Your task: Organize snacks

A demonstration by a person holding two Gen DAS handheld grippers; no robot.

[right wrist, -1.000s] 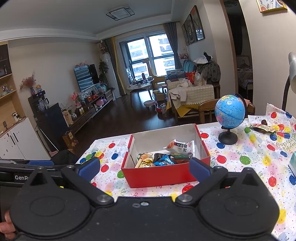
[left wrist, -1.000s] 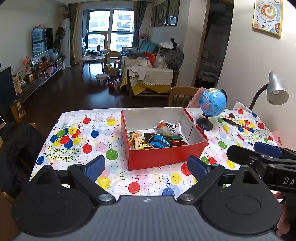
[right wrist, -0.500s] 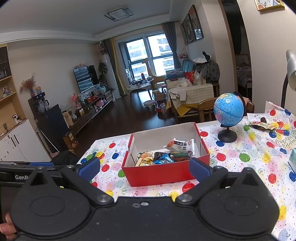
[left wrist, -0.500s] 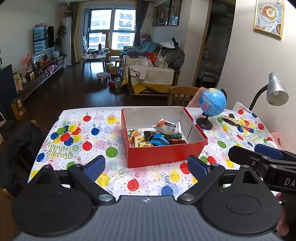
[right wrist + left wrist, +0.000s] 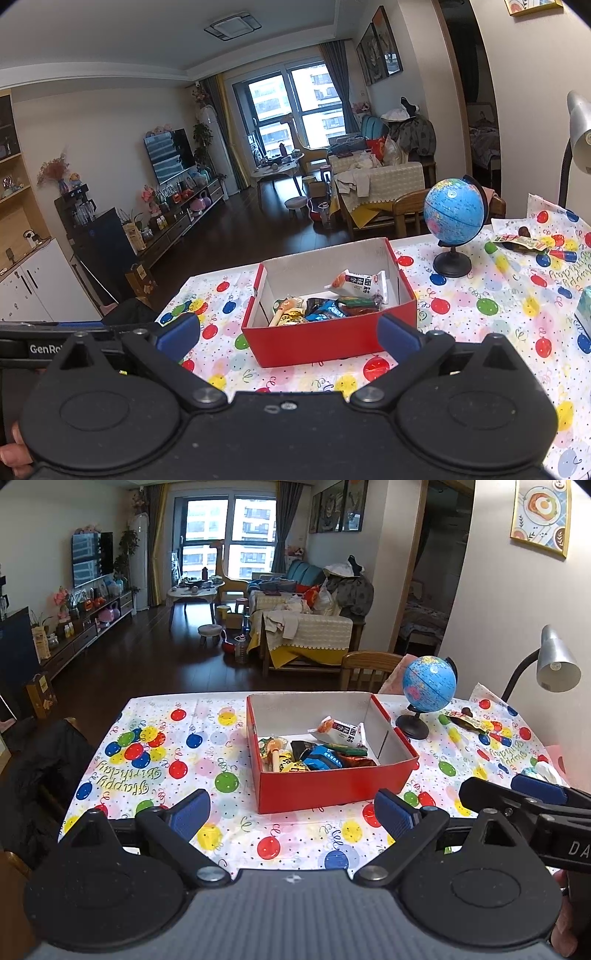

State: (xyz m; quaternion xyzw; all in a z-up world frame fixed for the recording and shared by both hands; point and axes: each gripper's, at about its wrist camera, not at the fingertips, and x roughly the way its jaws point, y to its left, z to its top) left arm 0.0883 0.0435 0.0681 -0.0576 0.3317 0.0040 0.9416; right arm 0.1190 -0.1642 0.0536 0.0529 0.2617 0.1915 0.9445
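A red cardboard box (image 5: 332, 786) (image 5: 325, 343) stands in the middle of the table on a balloon-print cloth. Several snack packets lie inside it, among them a white packet (image 5: 341, 731) (image 5: 360, 284) and a blue one (image 5: 325, 758) (image 5: 325, 310). One more snack packet (image 5: 467, 718) (image 5: 519, 242) lies on the cloth at the far right, beyond the globe. My left gripper (image 5: 291, 814) is open and empty, held back from the table's near edge. My right gripper (image 5: 288, 334) is open and empty too, beside the left one.
A blue globe (image 5: 428, 683) (image 5: 453, 212) on a black stand sits right of the box. A grey desk lamp (image 5: 556, 662) rises at the far right. A pale blue box (image 5: 584, 306) lies at the right edge. A wooden chair (image 5: 369, 664) stands behind the table.
Both grippers have drawn back and risen slightly, so the box looks a little farther and more of the cloth shows. Both stay open and empty.
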